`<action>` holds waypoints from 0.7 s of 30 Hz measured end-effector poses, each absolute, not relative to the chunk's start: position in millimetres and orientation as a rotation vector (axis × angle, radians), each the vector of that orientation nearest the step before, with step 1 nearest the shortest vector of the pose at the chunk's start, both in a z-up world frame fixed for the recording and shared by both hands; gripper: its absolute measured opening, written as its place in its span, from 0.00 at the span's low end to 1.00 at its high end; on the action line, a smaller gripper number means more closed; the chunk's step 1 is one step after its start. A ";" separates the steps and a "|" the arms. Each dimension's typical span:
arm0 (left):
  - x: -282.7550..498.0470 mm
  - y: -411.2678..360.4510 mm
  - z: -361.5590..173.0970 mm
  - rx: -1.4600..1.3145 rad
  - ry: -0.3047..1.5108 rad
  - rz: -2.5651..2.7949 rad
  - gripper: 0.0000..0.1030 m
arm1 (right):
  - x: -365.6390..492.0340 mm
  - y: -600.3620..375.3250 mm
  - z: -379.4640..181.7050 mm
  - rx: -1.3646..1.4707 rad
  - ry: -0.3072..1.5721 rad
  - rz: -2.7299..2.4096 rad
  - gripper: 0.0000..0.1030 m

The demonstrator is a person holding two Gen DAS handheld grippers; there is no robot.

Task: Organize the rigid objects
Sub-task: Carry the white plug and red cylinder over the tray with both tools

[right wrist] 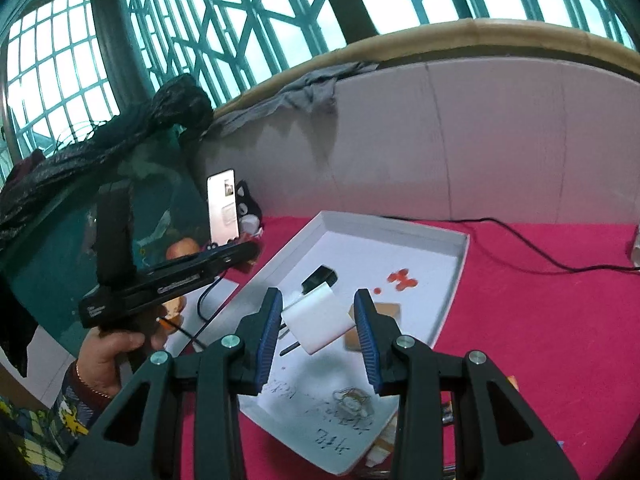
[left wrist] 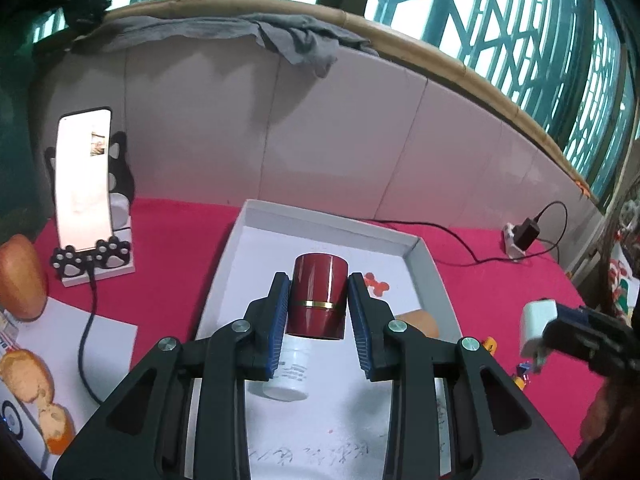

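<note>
Both your grippers hold something above the white tray.

Your left gripper (left wrist: pixel 318 300) pinches a dark red cylinder with a gold band (left wrist: pixel 318 296), upright between its blue pads, over the white tray (left wrist: pixel 424 264) on the red cloth (left wrist: pixel 168 264); a white jar (left wrist: pixel 290 372) lies in the tray just below it. Your right gripper (right wrist: pixel 318 320) clamps a white charger block (right wrist: pixel 318 320), tilted, over the tray's near half. A lit phone (left wrist: pixel 84 178) stands on a stand at far left.

daylit teal lattice windows (left wrist: pixel 500 20) above a white tiled wall (left wrist: pixel 360 132) and pink-covered table (left wrist: pixel 500 292).
</note>
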State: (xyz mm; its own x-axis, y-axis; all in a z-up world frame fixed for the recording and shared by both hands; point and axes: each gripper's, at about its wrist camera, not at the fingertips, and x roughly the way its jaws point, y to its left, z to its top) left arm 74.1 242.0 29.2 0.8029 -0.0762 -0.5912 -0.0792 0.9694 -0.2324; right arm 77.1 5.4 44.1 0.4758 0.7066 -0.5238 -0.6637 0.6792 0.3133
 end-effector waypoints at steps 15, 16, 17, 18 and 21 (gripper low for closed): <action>135.2 202.4 0.4 -0.082 0.757 0.005 0.29 | 73.3 55.1 -6.3 -0.069 0.778 0.832 0.36; 135.9 201.5 -1.9 -0.075 0.760 0.009 0.29 | 72.9 57.8 -9.3 -0.082 0.780 0.829 0.36; 137.8 200.9 -5.6 -0.073 0.769 0.008 0.29 | 73.2 60.3 -12.2 -0.092 0.783 0.826 0.36; 139.4 201.4 -7.5 -0.078 0.775 0.005 0.29 | 73.4 62.0 -14.2 -0.101 0.784 0.822 0.36; 143.1 204.2 -13.5 -0.080 0.790 0.009 0.29 | 73.3 66.1 -18.0 -0.138 0.778 0.805 0.36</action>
State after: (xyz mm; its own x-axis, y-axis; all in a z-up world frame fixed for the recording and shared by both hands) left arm 143.1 204.2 -13.5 0.7040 -0.0220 -0.7099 -0.0381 0.9969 -0.0686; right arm 73.3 66.1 -18.0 0.4370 0.5964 -0.6734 -0.6928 0.7006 0.1709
